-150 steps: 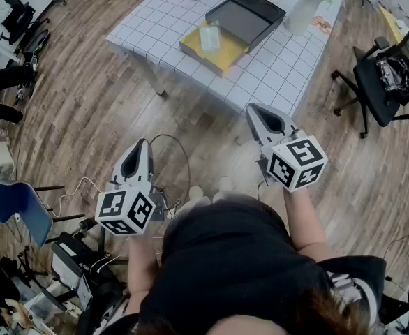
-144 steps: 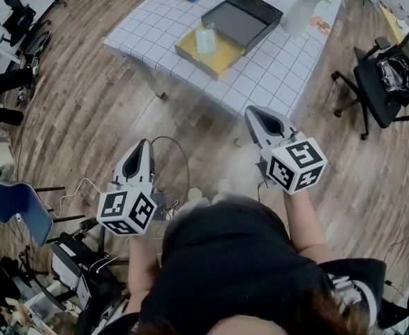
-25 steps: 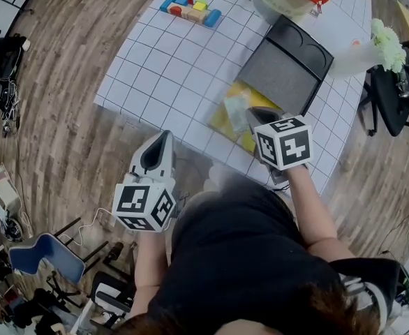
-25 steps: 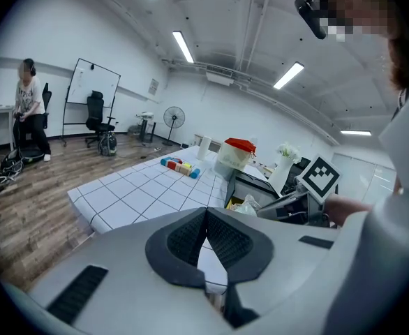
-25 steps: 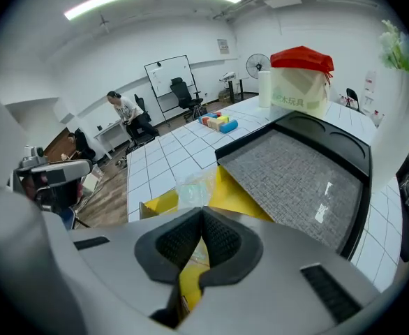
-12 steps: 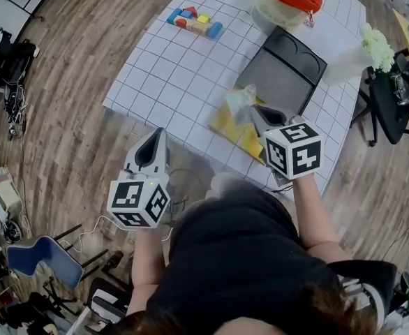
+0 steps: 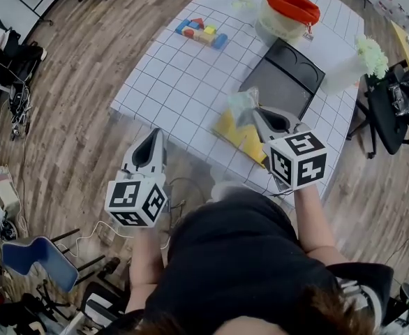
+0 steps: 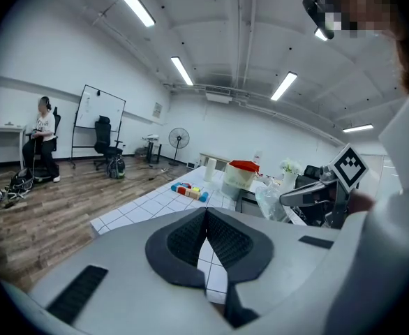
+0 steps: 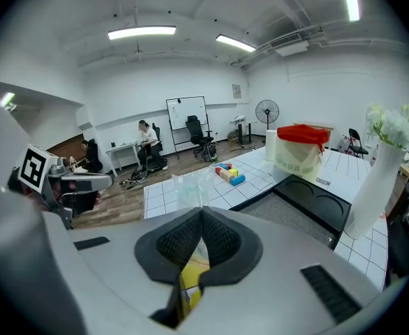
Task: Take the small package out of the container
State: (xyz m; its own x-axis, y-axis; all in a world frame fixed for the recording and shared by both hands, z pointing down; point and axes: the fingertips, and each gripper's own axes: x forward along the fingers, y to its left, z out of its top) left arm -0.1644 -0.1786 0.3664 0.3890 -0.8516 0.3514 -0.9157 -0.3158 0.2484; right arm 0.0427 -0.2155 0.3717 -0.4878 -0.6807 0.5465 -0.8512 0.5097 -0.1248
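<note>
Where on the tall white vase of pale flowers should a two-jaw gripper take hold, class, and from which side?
Probably the mid-body of the tall white vase, coming in level from the side. It stands upright and looks slim enough for jaws to span, while the pale flowers fill its mouth, so a grip from above would likely crush them.

Clear small package (image 9: 189,187) between the closed right tongs (image 9: 202,213)

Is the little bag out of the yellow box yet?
Nearly! The small package looks lifted clear of the yellow container. The right tool is shut on it, holding it above the table. Left: set it down somewhere. The left tool is shut, empty.
</note>
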